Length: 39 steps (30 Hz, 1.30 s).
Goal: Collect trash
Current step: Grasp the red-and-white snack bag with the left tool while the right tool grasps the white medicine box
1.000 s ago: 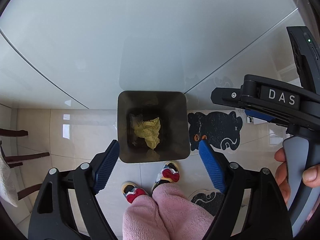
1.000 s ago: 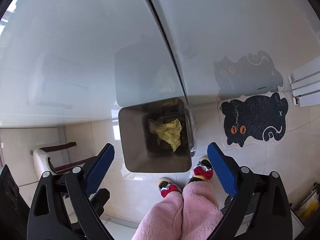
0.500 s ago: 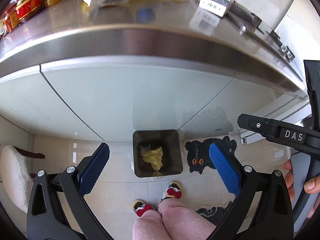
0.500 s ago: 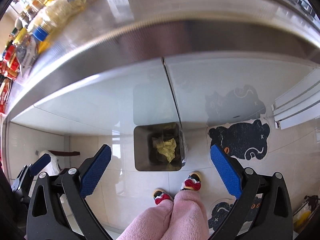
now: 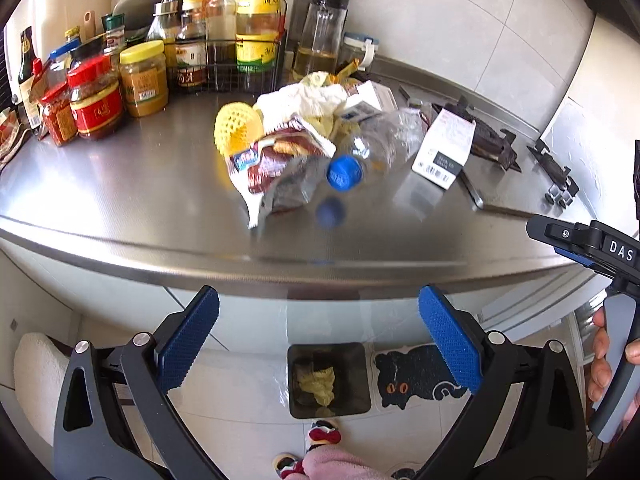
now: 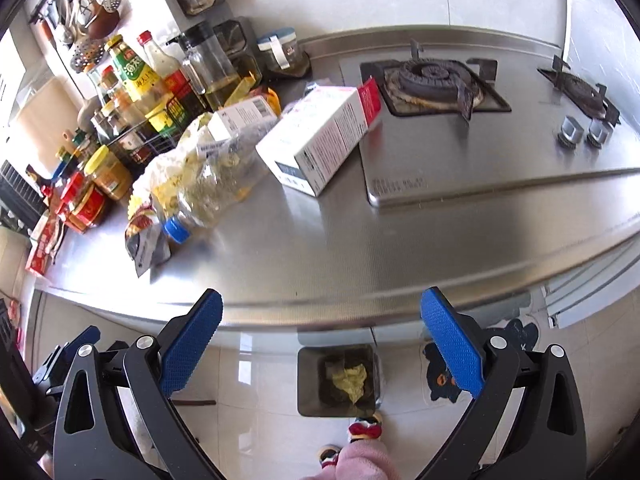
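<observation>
From the left wrist camera, the left gripper [image 5: 318,340] has its jaws spread wide with nothing between them, the blue pads framing the view below the edge of the steel surface [image 5: 120,200]. On that surface lies a heap of trash: a crushed clear plastic bottle [image 5: 380,140] with a blue cap, a torn snack wrapper [image 5: 280,164] just beside it, a yellow mesh ball [image 5: 236,130] and crumpled white paper [image 5: 304,100] behind. A white carton [image 5: 444,148] lies to the right of the bottle, near the stove grate. Jars and sauce bottles [image 5: 140,76] stand along the back left. Down on the floor, between the pads, sits a dark trash bin [image 5: 360,404] with a crumpled yellow scrap [image 5: 316,386] inside, and a black cat mat [image 5: 416,376] just beside it. At the right edge a hand [image 5: 608,364] grips the handle of the other tool.

From the right wrist camera, the right gripper [image 6: 320,340] likewise has its jaws fully apart and empty. The same surface [image 6: 360,248] carries the bottle [image 6: 212,188], the wrapper [image 6: 146,240] and the white carton [image 6: 320,140], which rests partly on the edge of the gas stove [image 6: 436,80]. The bin [image 6: 312,380] stands on the floor below, the yellow scrap [image 6: 350,380] in it, and slippers [image 6: 364,430] just in front.
</observation>
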Each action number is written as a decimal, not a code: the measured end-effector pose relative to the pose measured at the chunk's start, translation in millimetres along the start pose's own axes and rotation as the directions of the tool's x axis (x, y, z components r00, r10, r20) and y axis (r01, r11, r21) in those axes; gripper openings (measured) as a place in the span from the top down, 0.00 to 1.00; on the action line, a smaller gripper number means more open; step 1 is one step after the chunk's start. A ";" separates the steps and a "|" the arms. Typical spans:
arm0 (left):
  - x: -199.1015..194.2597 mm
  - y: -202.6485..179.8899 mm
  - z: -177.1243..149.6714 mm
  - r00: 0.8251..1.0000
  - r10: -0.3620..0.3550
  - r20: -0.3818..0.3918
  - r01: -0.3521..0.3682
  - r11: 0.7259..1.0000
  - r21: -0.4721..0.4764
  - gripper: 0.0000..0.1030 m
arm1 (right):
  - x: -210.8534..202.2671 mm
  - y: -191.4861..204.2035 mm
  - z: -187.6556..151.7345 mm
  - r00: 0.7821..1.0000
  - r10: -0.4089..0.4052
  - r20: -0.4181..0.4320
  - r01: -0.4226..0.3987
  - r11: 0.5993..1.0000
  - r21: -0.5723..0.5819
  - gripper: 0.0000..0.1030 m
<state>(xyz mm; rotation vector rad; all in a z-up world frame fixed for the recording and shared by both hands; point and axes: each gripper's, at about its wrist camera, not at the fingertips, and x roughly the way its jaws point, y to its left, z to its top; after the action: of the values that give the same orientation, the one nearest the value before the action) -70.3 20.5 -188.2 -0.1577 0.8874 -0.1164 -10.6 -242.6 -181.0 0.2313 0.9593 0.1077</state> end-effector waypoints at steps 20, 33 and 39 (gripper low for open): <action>61.4 34.2 75.6 0.999 0.052 0.016 -0.052 0.997 0.057 0.35 | 77.7 25.0 124.6 0.996 -0.081 0.029 0.077 0.988 0.131 0.03; 88.1 27.7 78.8 1.000 0.020 -0.014 -0.019 0.997 0.081 0.58 | 129.9 15.9 137.7 0.986 -0.154 -0.065 0.164 0.967 0.193 0.25; 86.5 26.6 77.3 1.000 0.015 -0.013 -0.014 0.997 0.077 0.69 | 125.6 4.5 131.1 0.993 -0.100 -0.064 0.112 0.966 0.233 0.31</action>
<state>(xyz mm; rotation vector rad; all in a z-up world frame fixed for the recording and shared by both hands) 45.0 39.1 -211.0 -0.0788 0.8960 -0.1384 168.9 -233.4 -207.7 0.3979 1.0347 -0.1005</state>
